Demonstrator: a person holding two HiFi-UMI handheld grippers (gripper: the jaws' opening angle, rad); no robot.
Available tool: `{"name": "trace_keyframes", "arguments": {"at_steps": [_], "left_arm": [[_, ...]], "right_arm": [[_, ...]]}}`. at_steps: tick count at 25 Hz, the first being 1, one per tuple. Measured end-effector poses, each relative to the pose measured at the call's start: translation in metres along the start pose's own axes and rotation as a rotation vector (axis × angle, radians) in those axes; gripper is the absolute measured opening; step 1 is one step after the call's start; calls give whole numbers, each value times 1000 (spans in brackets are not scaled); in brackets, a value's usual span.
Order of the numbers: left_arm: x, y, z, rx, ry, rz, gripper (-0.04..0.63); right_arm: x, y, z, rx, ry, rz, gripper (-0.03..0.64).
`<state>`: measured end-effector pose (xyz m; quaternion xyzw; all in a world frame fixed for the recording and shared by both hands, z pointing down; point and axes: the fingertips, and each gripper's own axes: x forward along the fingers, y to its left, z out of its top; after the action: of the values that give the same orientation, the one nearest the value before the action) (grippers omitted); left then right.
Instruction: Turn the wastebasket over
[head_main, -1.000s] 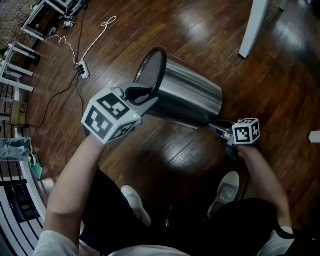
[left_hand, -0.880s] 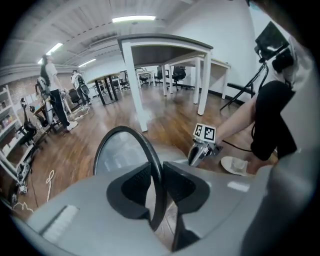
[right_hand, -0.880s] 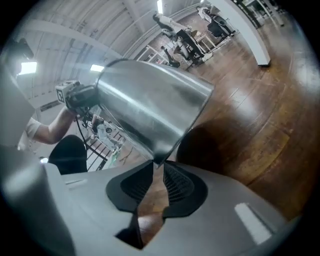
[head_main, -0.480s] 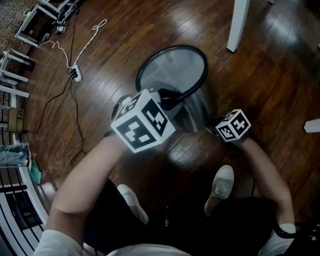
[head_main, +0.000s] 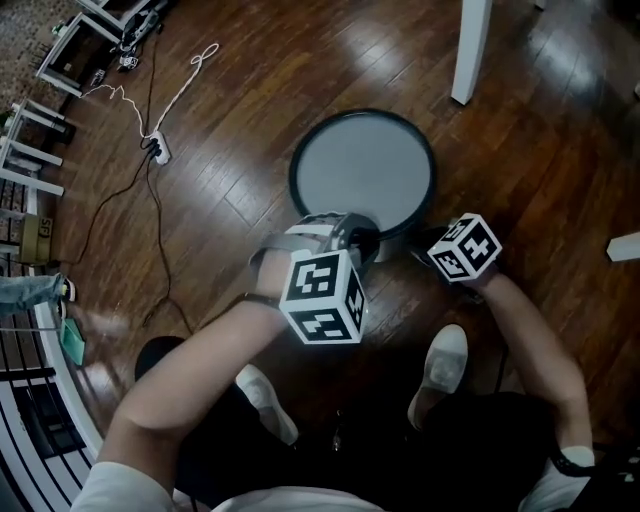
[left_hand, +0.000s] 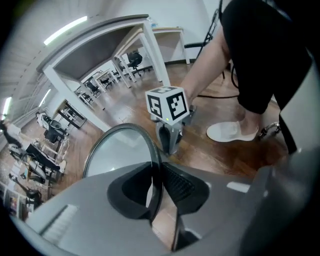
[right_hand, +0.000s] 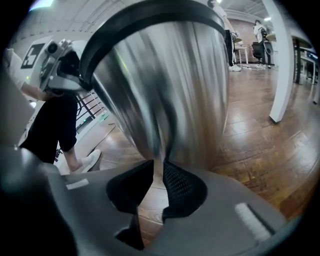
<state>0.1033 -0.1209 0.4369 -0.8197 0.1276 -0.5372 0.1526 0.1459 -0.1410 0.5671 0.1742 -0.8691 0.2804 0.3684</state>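
The steel wastebasket (head_main: 362, 165) stands upright on the wood floor, its black-rimmed mouth facing up at me and its pale inside empty. My left gripper (head_main: 362, 240) reaches over the near side of the rim and is shut on the black rim (left_hand: 125, 131), which runs between its pads (left_hand: 157, 185). My right gripper (head_main: 425, 245) sits low at the basket's near right side. In the right gripper view its jaws (right_hand: 159, 175) are closed on the lower edge of the steel wall (right_hand: 170, 85).
A white table leg (head_main: 470, 50) stands just beyond the basket. A power strip with cables (head_main: 153, 148) lies to the left, with white frames in the far left corner. The person's white shoes (head_main: 445, 370) are close behind the grippers. A small white object (head_main: 625, 247) lies at the right edge.
The wastebasket has swung from lying on its side to standing upright, mouth up. My left gripper came down and toward me with the rim; the right stayed at the base.
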Motion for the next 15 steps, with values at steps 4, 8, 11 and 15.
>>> {"name": "trace_keyframes", "arguments": {"at_steps": [4, 8, 11, 15], "left_arm": [[8, -9, -6, 52, 34, 15, 69], [15, -7, -13, 67, 28, 24, 75], [10, -6, -14, 29, -9, 15, 74], [-36, -17, -19, -66, -72, -67, 78]], "right_arm": [[-15, 4, 2, -8, -9, -19, 63], [-43, 10, 7, -38, -22, -59, 64], [-80, 15, 18, -89, -35, -108, 65], [-131, 48, 37, -151, -53, -142, 67]]}}
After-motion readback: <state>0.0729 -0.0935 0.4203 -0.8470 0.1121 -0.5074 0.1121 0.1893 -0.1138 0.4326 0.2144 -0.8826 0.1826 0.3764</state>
